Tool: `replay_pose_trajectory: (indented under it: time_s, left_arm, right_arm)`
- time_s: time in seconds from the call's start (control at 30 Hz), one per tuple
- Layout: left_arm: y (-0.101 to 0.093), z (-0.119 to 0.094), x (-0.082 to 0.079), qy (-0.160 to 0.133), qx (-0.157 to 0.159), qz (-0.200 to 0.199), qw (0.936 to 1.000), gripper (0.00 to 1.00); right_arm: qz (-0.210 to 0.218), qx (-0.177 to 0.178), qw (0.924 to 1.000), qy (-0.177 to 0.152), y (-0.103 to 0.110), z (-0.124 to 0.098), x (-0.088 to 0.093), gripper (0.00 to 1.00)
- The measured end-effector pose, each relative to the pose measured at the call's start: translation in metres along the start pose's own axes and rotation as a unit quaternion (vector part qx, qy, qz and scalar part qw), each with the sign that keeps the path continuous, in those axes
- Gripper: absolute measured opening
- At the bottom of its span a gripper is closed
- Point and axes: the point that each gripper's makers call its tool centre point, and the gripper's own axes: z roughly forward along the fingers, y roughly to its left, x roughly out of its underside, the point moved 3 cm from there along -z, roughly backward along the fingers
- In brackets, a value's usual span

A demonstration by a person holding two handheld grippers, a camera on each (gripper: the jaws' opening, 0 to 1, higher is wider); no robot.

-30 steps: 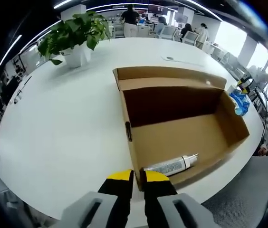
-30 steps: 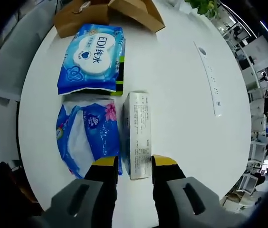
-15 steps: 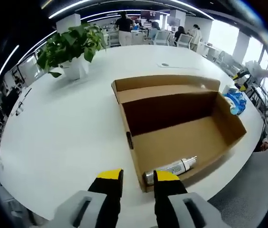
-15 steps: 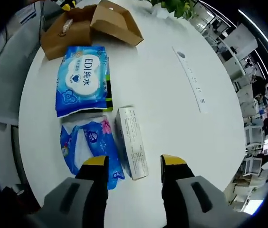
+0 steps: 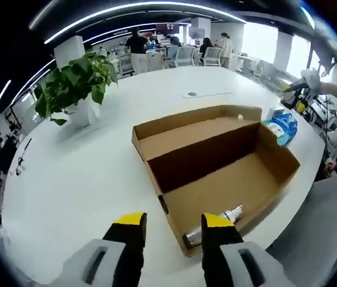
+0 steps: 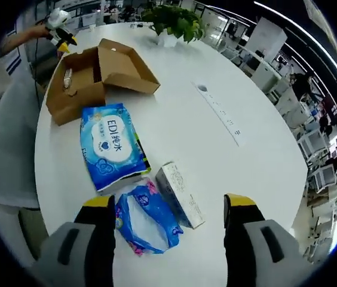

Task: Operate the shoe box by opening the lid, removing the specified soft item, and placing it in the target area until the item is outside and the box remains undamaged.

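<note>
Cardboard box, one tube; two wipe packs, both jaws spread.

Both views are bright and evenly lit by long ceiling strip lights, with daylight from windows at the far side. The white bench glares mildly. Shadows are soft. Fisheye distortion bends the edges, and the distant background looks slightly soft.

Tube inside open shoe box; wipes pack, tissue pack and carton beside it on table.
</note>
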Motion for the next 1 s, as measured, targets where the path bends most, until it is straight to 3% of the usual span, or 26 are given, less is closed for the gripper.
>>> replay_pose_trajectory:
  time_s: [0.37, 0.53, 0.7, 1.0]
  left_arm:
    - [-0.008, 0.001, -0.025, -0.007, 0.050, 0.084, 0.9952, 0.46]
    - [-0.016, 0.003, -0.032, -0.001, 0.076, 0.126, 0.9891, 0.50]
    - [-0.028, 0.009, -0.038, 0.016, 0.112, 0.188, 0.9757, 0.53]
    - [-0.043, 0.028, -0.041, 0.052, 0.163, 0.252, 0.9524, 0.58]
  right_arm:
    - [0.040, 0.037, 0.9977, -0.040, 0.034, -0.029, -0.006, 0.95]
    - [0.065, 0.048, 0.9948, -0.062, 0.052, -0.039, -0.010, 0.96]
    - [0.085, 0.053, 0.9920, -0.077, 0.074, -0.049, -0.010, 0.96]
    - [0.122, 0.056, 0.9853, -0.106, 0.108, -0.058, -0.014, 0.96]
